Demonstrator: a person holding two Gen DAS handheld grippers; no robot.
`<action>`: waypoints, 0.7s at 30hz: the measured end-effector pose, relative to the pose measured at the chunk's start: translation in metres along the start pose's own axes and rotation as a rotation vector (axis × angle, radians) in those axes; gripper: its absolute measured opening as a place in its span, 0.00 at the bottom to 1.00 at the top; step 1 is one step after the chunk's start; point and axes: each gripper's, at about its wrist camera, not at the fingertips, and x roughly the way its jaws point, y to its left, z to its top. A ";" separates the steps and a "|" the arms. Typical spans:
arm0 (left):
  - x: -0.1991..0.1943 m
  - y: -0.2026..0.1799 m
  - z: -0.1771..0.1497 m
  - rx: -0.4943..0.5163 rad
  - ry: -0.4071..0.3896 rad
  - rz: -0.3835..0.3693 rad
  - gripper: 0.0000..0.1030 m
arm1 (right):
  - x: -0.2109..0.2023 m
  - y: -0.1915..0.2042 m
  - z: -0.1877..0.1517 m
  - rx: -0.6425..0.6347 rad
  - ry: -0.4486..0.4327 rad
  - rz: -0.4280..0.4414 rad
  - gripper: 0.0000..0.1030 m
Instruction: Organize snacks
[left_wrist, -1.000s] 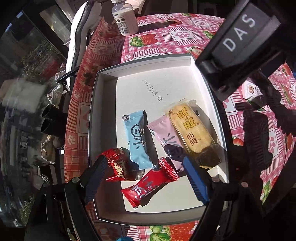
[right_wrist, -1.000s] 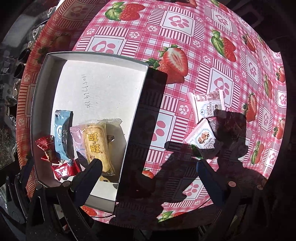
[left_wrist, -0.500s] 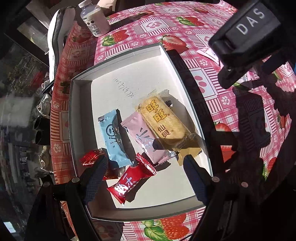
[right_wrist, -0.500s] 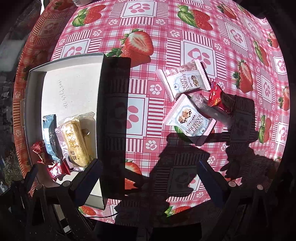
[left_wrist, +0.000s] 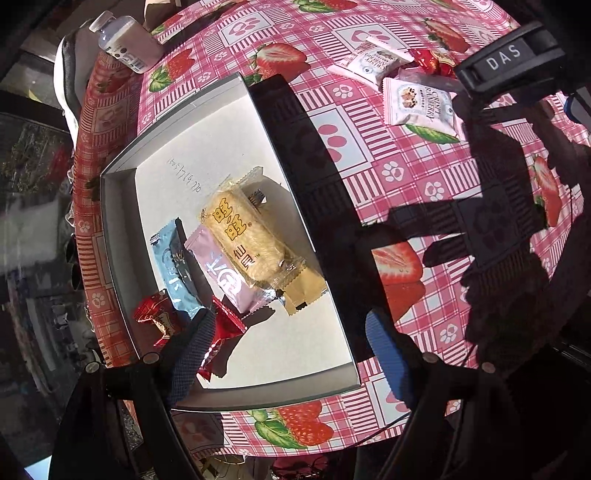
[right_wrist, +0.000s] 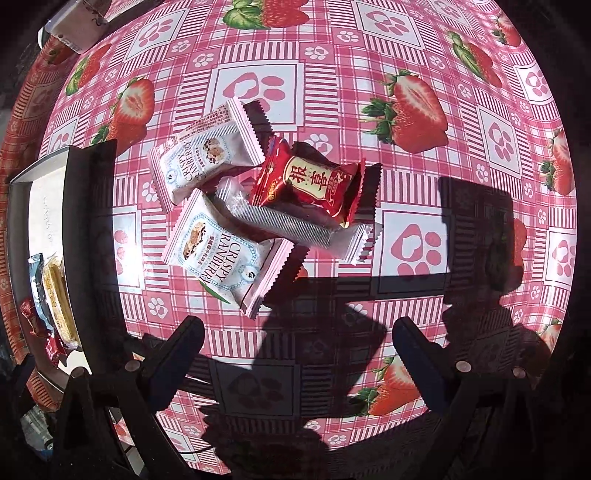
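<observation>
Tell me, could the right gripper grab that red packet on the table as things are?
Probably yes. The right gripper hangs open above the pile with nothing between its fingers, and the red packet lies on top, resting on the silver packet with nothing covering it. It would just need to move forward and down.

Printed "CRISPY CRANBERRY" on the nearer white snack packet (right_wrist: 225, 258), and again on the second white snack packet (right_wrist: 201, 155) just behind it. Large gold Chinese characters, looking like 狠喜, on the red packet (right_wrist: 308, 182) lying across both. Red characters 旺旺 with 仙贝 below on the yellow rice-cracker pack (left_wrist: 245, 236) inside the white box (left_wrist: 118, 218). A handwritten line of digits in pencil on the box floor, too faint to read for certain. White letters "DAS" on the black housing of the right gripper (left_wrist: 504, 59). Small dark print on the bottle label (left_wrist: 125, 48), illegible.
</observation>
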 end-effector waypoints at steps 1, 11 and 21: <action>-0.002 -0.002 0.002 -0.013 0.016 0.007 0.84 | 0.002 -0.001 0.007 -0.014 -0.013 0.013 0.99; -0.014 -0.023 0.031 -0.137 0.144 0.004 0.84 | 0.034 0.026 0.043 -0.233 -0.092 0.028 0.99; -0.009 -0.050 0.074 -0.149 0.164 0.043 0.84 | 0.037 -0.033 0.016 -0.205 -0.163 0.009 0.99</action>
